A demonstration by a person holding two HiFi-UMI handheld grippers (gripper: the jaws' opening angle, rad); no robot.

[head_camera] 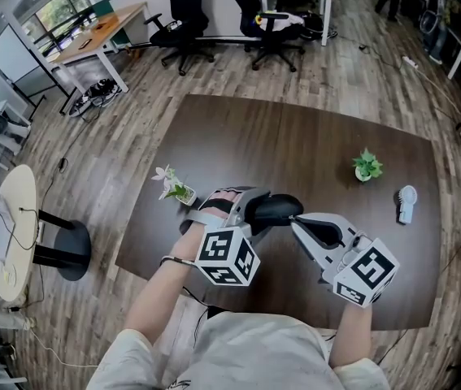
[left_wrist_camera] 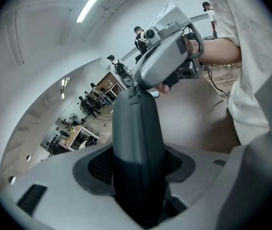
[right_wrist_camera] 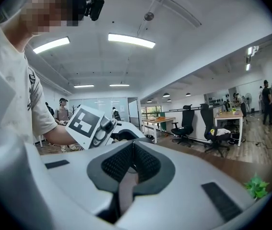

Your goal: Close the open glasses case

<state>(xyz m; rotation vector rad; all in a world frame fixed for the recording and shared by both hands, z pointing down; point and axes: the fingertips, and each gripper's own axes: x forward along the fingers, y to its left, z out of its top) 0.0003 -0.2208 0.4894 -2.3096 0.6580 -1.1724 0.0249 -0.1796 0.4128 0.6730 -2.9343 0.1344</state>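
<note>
A black glasses case point(head_camera: 277, 208) is held just above the dark brown table point(head_camera: 311, 145), in front of me. My left gripper point(head_camera: 250, 210) is shut on its left end. In the left gripper view the case point(left_wrist_camera: 136, 143) stands up between the pads, its two halves meeting along a thin seam. My right gripper point(head_camera: 297, 222) is shut with nothing in it, and its tip rests against the right end of the case. The same right gripper point(left_wrist_camera: 167, 56) shows at the far end of the case in the left gripper view. In the right gripper view, the shut right gripper point(right_wrist_camera: 133, 152) points at the case point(right_wrist_camera: 125, 136).
On the table stand a small green plant point(head_camera: 367, 166), a white flowering plant point(head_camera: 173, 187) close to my left hand, and a white object point(head_camera: 406, 203) at the right. Office chairs point(head_camera: 185, 15) and desks stand beyond the table's far edge, and a round white table point(head_camera: 10, 234) is at the left.
</note>
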